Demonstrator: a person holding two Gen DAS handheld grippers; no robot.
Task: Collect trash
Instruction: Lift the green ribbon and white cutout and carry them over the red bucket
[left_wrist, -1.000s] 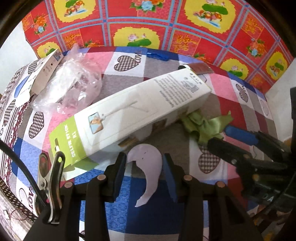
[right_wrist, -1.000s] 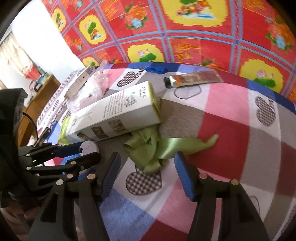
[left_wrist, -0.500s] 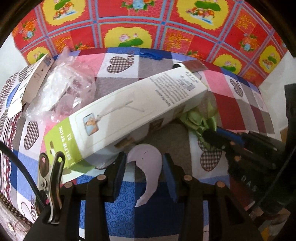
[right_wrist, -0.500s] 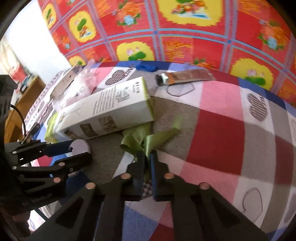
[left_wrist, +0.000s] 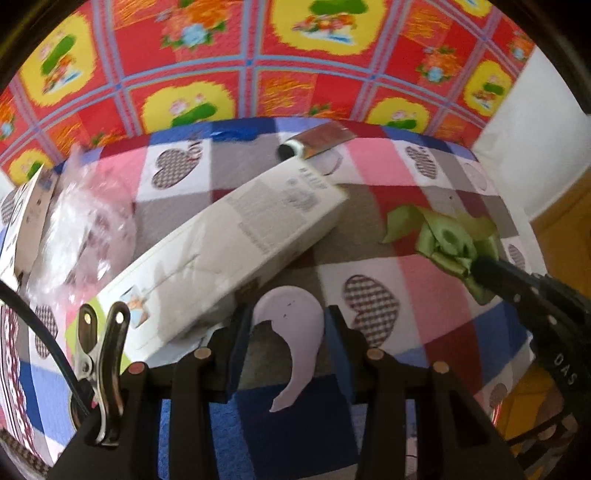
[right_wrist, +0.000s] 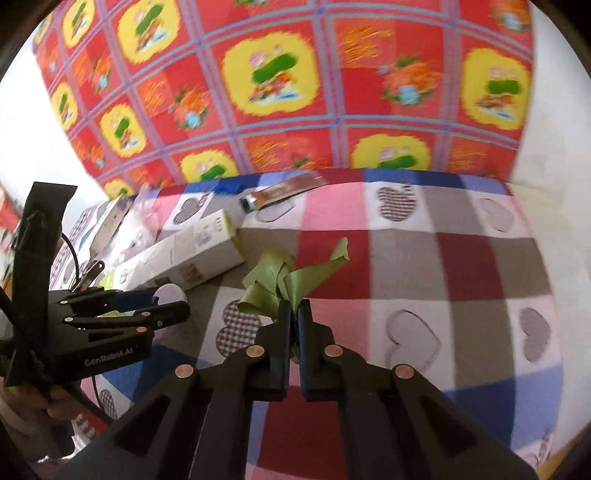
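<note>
Bed surface: patchwork blanket in pink, red, grey and blue squares with checked hearts (right_wrist: 406, 266), backed at its far edge by a red and yellow floral cloth (right_wrist: 295, 92).

Long white cardboard box with a green end panel (left_wrist: 236, 258): lies diagonally across the middle of the blanket, green end toward the near left, white end toward the far edge.

Crumpled clear plastic bag (left_wrist: 81, 229): near the left edge, just beside the long box. A second, smaller white carton (left_wrist: 22, 218) lies at the left edge, partly under the bag.

Left gripper (left_wrist: 284, 332): black, blue-padded jaws standing partly apart, a curved white paper scrap (left_wrist: 295, 332) between them. Whether the pads press on the scrap cannot be told. In the right wrist view a hand (right_wrist: 55, 402) holds this gripper at lower left.

Right gripper (right_wrist: 293, 325): jaws together, clamped on a crumpled green satin ribbon (right_wrist: 284, 277). The ribbon's loops and one tail stick out beyond the fingertips, over the blanket to the right of the long box's white end; it appears lifted clear of the blanket.

Brown squeeze tube with a dark cap (left_wrist: 314, 142): at the far edge, behind the box's white end.

Blue scrap (left_wrist: 232, 133): at the far edge, left of the tube.
</note>
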